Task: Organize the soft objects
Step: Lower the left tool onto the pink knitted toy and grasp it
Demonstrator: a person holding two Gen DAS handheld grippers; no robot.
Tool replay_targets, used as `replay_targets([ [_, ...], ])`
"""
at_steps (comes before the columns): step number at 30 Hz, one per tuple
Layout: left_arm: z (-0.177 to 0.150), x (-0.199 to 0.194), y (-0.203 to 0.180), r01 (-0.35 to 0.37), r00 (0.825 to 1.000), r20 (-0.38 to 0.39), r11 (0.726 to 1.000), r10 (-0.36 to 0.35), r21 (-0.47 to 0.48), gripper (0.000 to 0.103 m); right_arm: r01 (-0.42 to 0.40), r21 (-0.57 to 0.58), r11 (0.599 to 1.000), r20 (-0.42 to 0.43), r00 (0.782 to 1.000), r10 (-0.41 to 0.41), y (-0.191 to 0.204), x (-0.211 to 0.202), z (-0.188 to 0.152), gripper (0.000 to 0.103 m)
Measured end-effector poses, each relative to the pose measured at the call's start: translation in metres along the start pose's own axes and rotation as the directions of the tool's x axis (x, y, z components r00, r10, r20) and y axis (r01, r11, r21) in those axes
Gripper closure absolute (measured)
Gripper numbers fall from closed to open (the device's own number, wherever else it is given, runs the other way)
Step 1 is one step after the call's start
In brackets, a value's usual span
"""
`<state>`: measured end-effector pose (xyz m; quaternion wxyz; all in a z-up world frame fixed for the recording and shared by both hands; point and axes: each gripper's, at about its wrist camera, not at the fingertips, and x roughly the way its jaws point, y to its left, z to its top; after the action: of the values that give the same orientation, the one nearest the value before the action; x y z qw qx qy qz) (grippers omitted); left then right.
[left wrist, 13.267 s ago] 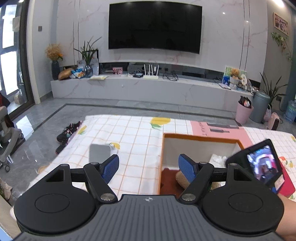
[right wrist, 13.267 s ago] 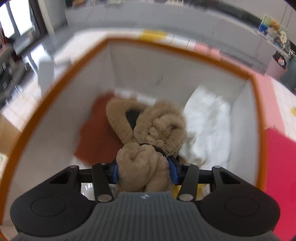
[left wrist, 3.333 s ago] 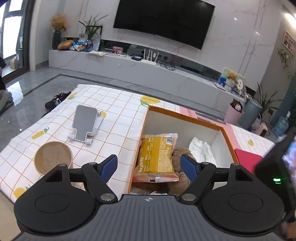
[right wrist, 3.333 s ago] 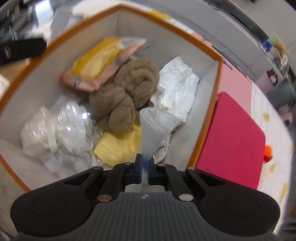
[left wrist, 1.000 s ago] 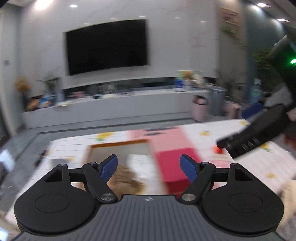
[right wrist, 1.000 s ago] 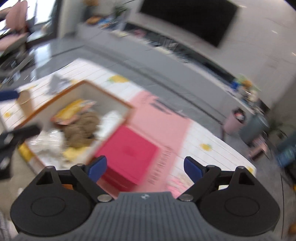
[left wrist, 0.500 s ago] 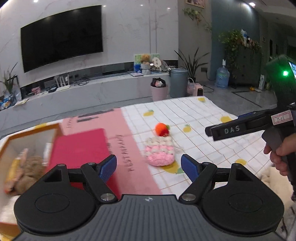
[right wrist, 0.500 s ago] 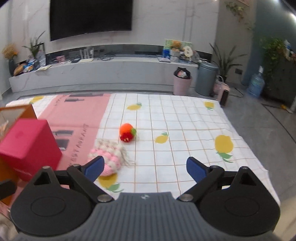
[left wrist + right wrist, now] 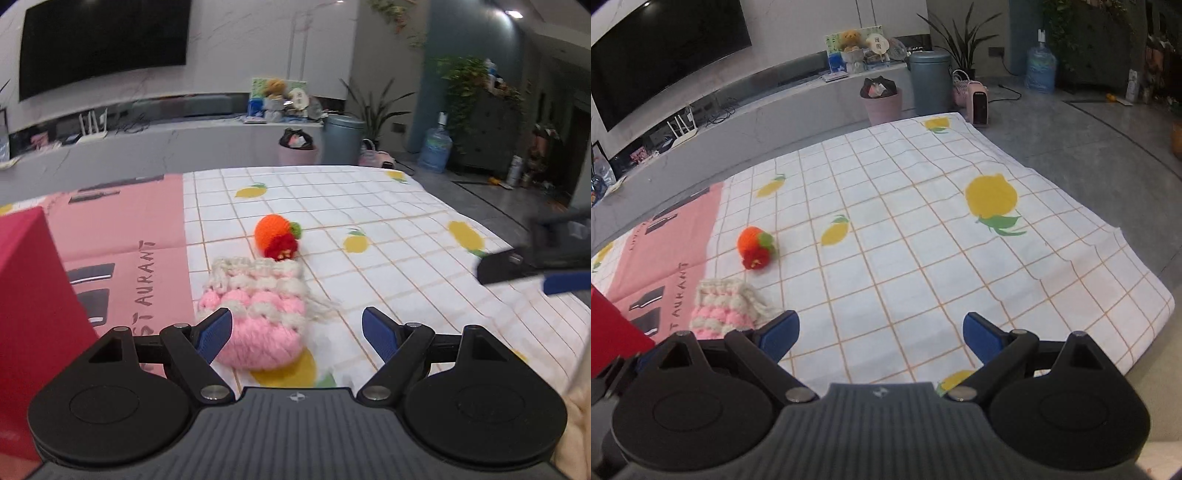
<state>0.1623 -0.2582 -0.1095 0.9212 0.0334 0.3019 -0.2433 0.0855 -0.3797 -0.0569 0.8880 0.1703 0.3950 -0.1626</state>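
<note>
The left claw (image 9: 297, 328) is spread wide and holds nothing; its left blue pad (image 9: 214, 330) sits just in front of a pink and cream knitted pouch (image 9: 258, 314), which lies on the surface between the pads, nearer the left one. Just beyond the pouch, apart from it, lies an orange knitted fruit with a red flower and green tuft (image 9: 277, 236). The right claw (image 9: 881, 332) is also wide open and empty, held over bare cloth; the same pouch (image 9: 722, 306) shows by its left pad, and the fruit (image 9: 755, 247) lies farther toward the far edge.

The surface is covered by a white checked cloth with yellow lemon prints (image 9: 923, 240). A pink printed sheet (image 9: 122, 236) lies over its left part, and a red box (image 9: 33, 295) stands at the near left, touching that sheet. The cloth's right half is open up to the right edge and far right corner. The tip of the right claw tool appears blurred at the right edge of the left wrist view.

Past the far edge are grey floor, a pink waste bin (image 9: 881, 101), a grey-blue bin (image 9: 931, 81), a small pink heater (image 9: 977, 101), a water bottle (image 9: 1039, 70), a low marble bench (image 9: 757, 122) and a wall television (image 9: 665, 51).
</note>
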Motion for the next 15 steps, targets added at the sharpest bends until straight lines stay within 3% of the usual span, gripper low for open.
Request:
replay_targets([
  [7, 0.010, 0.029, 0.001, -0.070, 0.998, -0.008, 0.996, 0.070, 0.053, 0.005, -0.008, -0.046, 0.999, -0.046, 0.999, 0.006, 0.010, 0.013, -0.005, 0.009],
  [13, 0.005, 0.039, 0.004, -0.117, 0.992, -0.032, 0.992, 0.119, 0.052, 0.004, -0.014, -0.047, 0.999, -0.027, 1.000, 0.013, 0.011, 0.007, -0.004, 0.009],
  [15, -0.001, 0.034, 0.003, -0.105, 0.994, -0.021, 0.991, 0.107, 0.082, 0.012, -0.017, -0.048, 0.999, -0.039, 0.999, 0.015, 0.011, 0.009, -0.005, 0.009],
])
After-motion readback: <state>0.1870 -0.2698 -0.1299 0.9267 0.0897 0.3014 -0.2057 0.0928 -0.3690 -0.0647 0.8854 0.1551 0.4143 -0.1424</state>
